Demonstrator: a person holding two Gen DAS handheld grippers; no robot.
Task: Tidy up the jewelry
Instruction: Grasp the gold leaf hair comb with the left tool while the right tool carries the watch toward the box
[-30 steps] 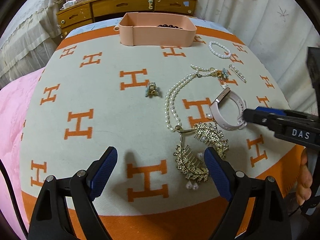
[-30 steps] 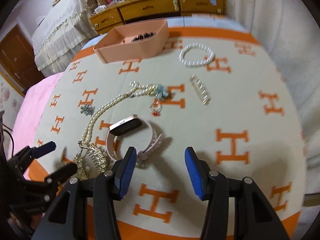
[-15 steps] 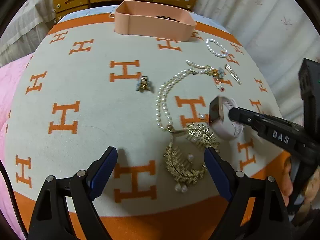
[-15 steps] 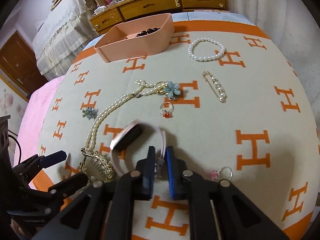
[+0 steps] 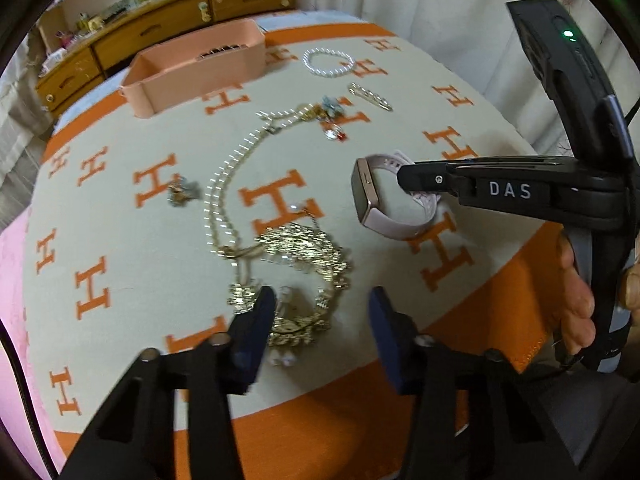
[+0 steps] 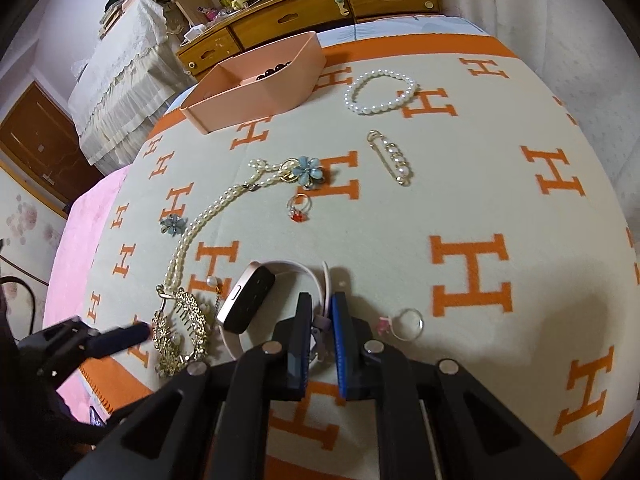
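One pink tray holds dark beads — right gripper clamps watch strap

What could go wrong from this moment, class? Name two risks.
1. The right tongs pinch only the thin strap of the watch, so its heavy face might swing or slip out.
2. The left tongs, just closing, straddle the gold hair comb, whose chain lies by the pearl necklace; lifting may drag both.
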